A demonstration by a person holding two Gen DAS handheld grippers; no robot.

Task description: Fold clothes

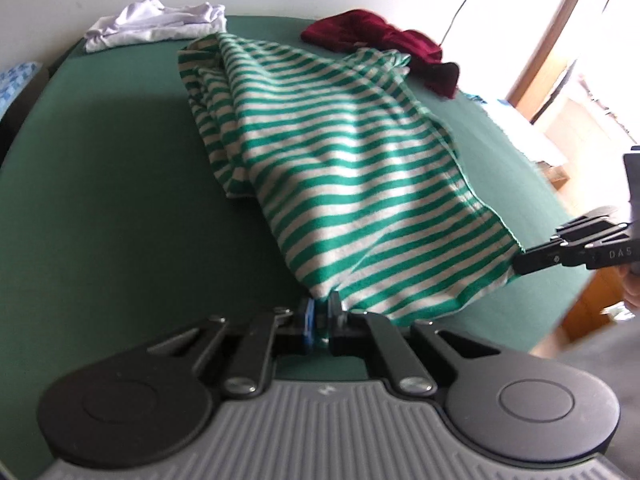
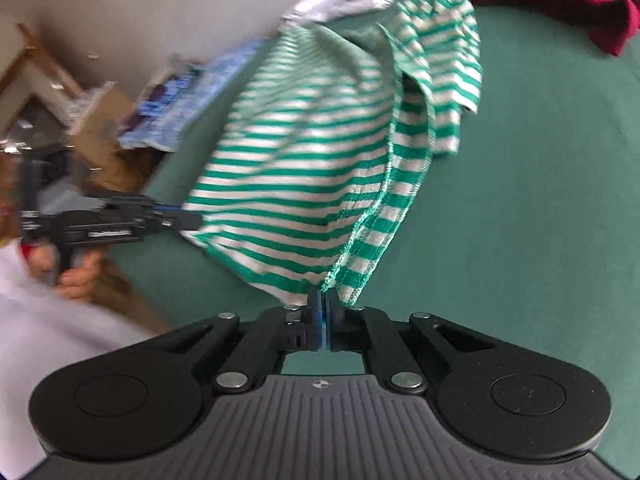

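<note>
A green-and-white striped shirt [image 1: 332, 160] is lifted above the green table [image 1: 112, 184], stretched between both grippers. My left gripper [image 1: 320, 306] is shut on one corner of its hem. My right gripper [image 2: 323, 300] is shut on the other hem corner, where a green stitched edge shows. In the left wrist view the right gripper [image 1: 520, 262] pinches the shirt at the right edge. In the right wrist view the left gripper [image 2: 188, 220], held by a hand [image 2: 76, 276], pulls the striped shirt [image 2: 304, 168] from the left. The far end of the shirt trails on the table.
A crumpled white garment [image 1: 156, 24] lies at the table's far left and a dark red garment [image 1: 384, 46] at the far right. Beyond the table's left side are cardboard boxes [image 2: 104, 132] and a blue patterned cloth [image 2: 192, 92]. A bright window [image 1: 592, 40] is at right.
</note>
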